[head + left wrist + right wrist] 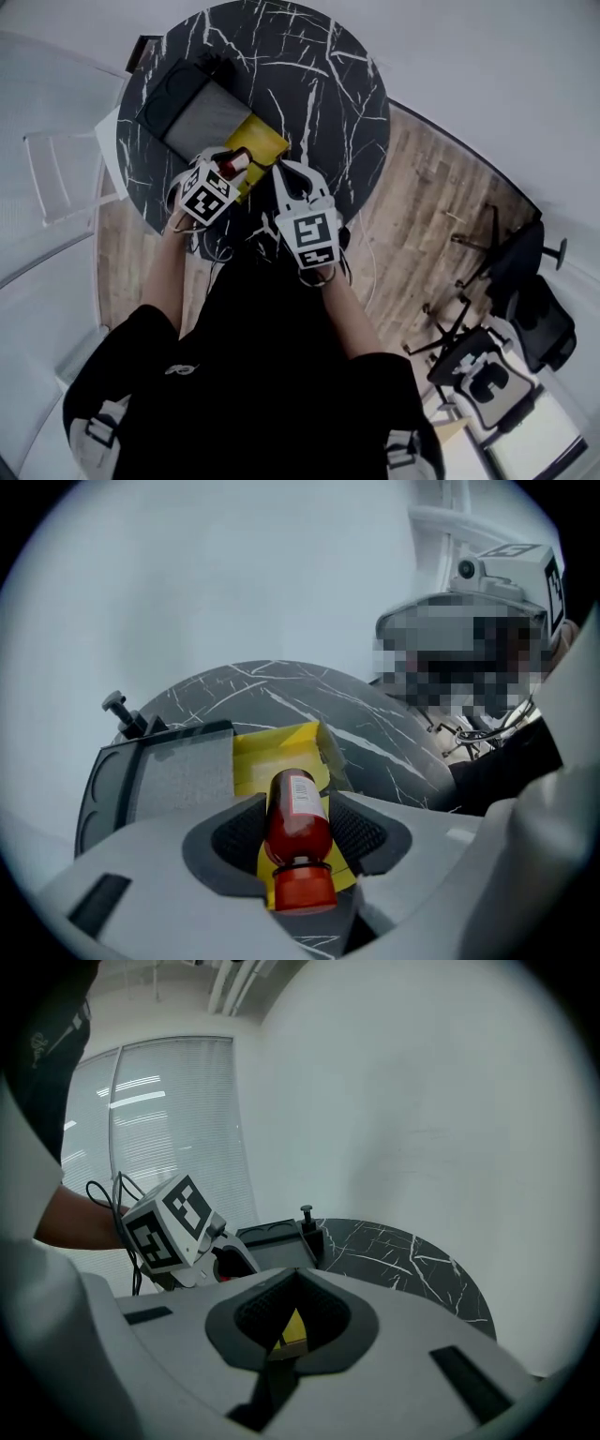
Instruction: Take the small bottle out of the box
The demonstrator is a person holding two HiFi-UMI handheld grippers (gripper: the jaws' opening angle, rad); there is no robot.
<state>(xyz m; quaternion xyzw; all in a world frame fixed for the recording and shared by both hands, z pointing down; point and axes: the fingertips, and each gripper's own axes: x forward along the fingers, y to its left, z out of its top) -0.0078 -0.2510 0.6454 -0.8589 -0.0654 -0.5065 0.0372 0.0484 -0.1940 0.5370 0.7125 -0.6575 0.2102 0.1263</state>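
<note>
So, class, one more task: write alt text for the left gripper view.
The left tongs grip a red bottle, cap toward the camera, over a yellow box on a dark marbled table.

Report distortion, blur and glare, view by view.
Head view: strong fisheye, the floor bends round the table. Left gripper view: dark rounded corners, small bottle sharp, mosaic patch upper right. Right gripper view: window blinds washed out, corners dark.

You're working with two grippers, the left gripper (298, 841) and the right gripper (292, 1309), plus one small bottle (298, 819), one yellow box (264, 141), one dark tray (192, 108) and one round table (323, 84).
</note>
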